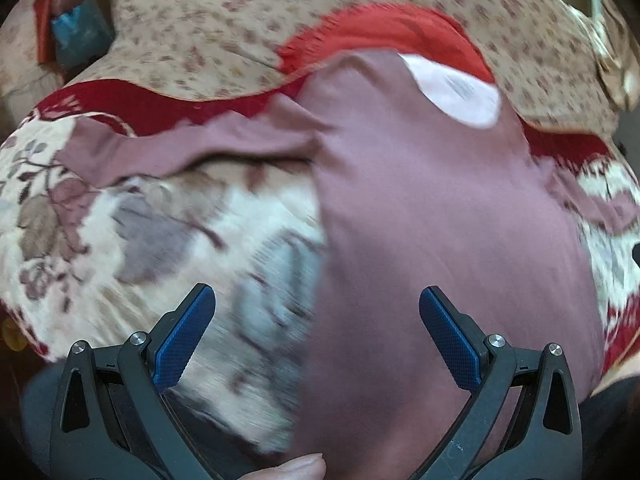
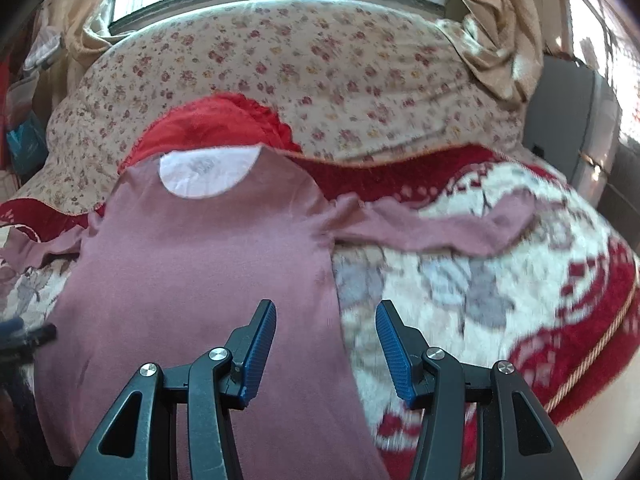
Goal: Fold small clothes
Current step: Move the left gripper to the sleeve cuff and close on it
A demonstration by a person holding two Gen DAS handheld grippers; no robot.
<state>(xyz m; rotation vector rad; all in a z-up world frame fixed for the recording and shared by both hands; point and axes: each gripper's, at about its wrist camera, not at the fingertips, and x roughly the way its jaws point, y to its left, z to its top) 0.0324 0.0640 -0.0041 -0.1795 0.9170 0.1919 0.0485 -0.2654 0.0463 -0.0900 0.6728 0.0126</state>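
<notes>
While the shirt (image 2: 192, 264) lies flat on the bed (image 2: 460, 280), unfolded, your hand-held grippers — left (image 1: 317, 308), right (image 2: 326, 320) — gape wide, empty

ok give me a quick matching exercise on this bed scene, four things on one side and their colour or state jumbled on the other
Things:
1. shirt
2. neck lining
3. right tool
4. small-flowered quilt

Descriptions:
A. beige with red blossoms
B. open, holding nothing
C. mauve, spread flat
D. white

Pairs: 1-C, 2-D, 3-B, 4-A
</notes>
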